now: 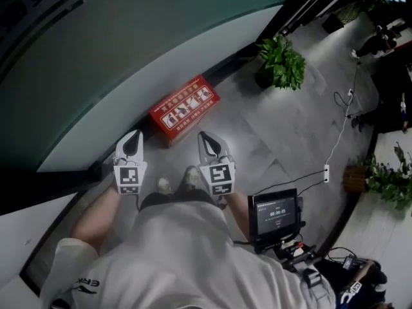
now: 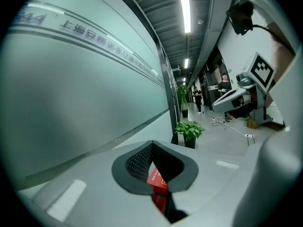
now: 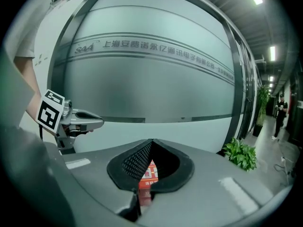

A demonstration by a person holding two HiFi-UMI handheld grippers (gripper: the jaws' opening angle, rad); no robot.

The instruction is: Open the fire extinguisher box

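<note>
- Corridor w/ pale grey floor (image 1: 283,134); frosted glass wall (image 1: 129,56) swept across upper left of head view.
- Red box (image 1: 184,110) sat on the floor at the foot of that wall, upper centre of frame. Its top, w/ a white picture panel, faced up and the lid looked shut.
- Left gripper (image 1: 133,135) was below-left of the box, tips aimed toward it but clear of it. Its jaws were pressed together w/ nothing between.
- Right gripper (image 1: 206,137) was just below-right of the box, also not touching. Jaws met at the tips, empty.
- Both gripper views: box showed low centre, beyond the closed tips.
- Person's shoes (image 1: 180,182) stood btwn the two grippers.
- Potted plant (image 1: 281,62) was upper right of the box, near the wall.
- Small monitor (image 1: 275,213) was lower right; a white cable (image 1: 338,137) ran over the floor twd upper right.
</note>
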